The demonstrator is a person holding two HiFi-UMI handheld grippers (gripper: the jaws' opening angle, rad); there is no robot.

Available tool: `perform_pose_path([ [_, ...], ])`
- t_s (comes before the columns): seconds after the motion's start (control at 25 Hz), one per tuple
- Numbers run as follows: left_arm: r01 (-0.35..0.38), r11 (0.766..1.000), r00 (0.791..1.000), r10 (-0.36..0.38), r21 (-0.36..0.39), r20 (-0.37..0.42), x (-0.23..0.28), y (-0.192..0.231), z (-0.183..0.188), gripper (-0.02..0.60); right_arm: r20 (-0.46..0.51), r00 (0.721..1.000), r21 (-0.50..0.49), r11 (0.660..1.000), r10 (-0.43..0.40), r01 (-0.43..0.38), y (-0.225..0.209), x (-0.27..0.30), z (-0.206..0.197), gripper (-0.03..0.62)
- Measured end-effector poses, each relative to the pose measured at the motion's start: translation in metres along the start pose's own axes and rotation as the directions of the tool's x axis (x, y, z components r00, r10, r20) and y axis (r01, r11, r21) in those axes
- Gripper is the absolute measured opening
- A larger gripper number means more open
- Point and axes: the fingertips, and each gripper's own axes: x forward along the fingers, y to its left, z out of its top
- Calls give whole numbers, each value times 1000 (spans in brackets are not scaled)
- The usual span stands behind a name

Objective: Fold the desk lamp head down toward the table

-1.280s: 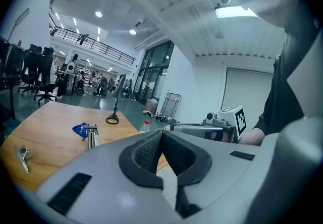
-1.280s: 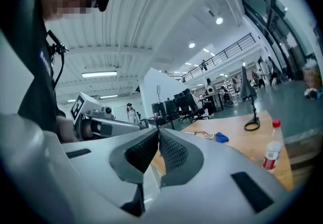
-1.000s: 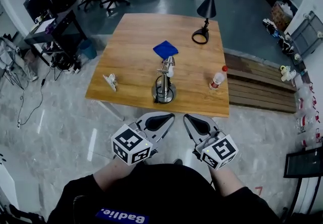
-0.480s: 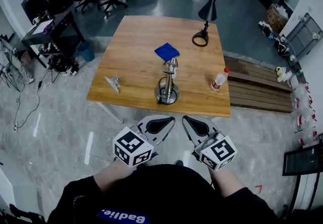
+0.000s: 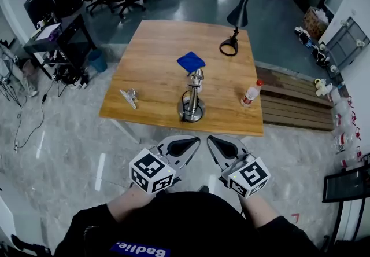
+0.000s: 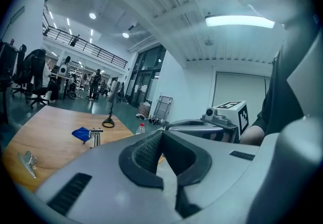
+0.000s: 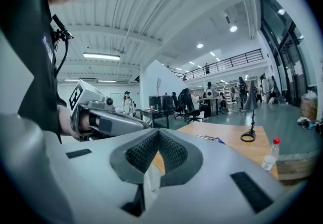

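Observation:
A black desk lamp [image 5: 237, 14] stands at the far right of the wooden table [image 5: 156, 41], with its cone head raised above a ring base [image 5: 229, 47]. It shows small in the left gripper view [image 6: 110, 112] and in the right gripper view [image 7: 250, 116]. My left gripper [image 5: 187, 142] and right gripper [image 5: 218, 142] hover side by side over the floor, short of the table's near edge. Both point toward the table, far from the lamp. Each is shut with nothing between its jaws [image 6: 160, 136] [image 7: 157, 135].
On the table, a silver metal stand on a round base [image 5: 192, 99] stands in the middle, a blue cloth [image 5: 190, 61] behind it. A plastic bottle [image 5: 250, 92] is near the right edge and a metal clip [image 5: 129, 97] at the left. Office chairs and desks stand beyond.
Both grippers have drifted a little, staying side by side and shut. The view of the table has shifted slightly. Nothing on the table has moved.

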Motion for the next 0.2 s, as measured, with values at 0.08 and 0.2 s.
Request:
perform_pose_path([
  [0.08,0,1000,1000,0,-1,0,0,1,-1,8,-2,1000,4,1000,-1,1,0,1,-1,5],
  [0.2,1,1000,1000,-1,-1,0,-1,2,-1,8,-6,1000,11,1000,-3,3,0,3,-3,5],
])
